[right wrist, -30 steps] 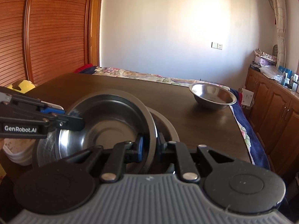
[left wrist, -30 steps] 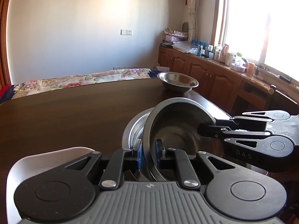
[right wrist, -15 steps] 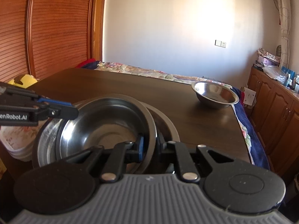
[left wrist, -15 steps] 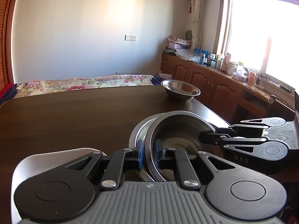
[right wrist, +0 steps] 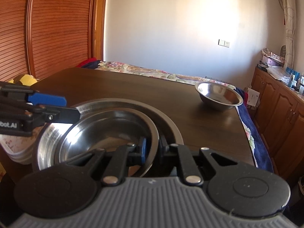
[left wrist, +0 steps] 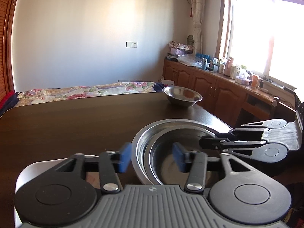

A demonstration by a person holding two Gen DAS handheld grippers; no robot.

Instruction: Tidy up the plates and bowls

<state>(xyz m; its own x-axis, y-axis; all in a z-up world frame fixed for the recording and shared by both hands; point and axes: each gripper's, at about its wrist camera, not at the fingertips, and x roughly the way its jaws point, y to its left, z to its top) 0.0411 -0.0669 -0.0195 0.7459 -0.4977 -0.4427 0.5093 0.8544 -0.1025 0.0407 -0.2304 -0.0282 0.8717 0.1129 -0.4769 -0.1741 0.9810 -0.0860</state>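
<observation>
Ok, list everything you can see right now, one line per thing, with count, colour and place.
Inner bowl: one, steel, nested in the outer bowl.
Outer bowl: one, steel, near table edge.
Far bowl: one, steel, far right corner of table.
Table: one, dark brown, under all bowls.
Floral dishes: white stack, count unclear, left of the nested bowls.
Cabinets: brown, along the window wall.
Left gripper: open, straddling the nested bowls' rims.
Right gripper: shut on the inner bowl's rim.

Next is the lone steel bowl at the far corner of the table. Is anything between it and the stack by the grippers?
Nothing visible. The table lies bare between the far bowl and the stack. The right gripper clamps the stack's inner bowl rim; the left gripper is open.
</observation>
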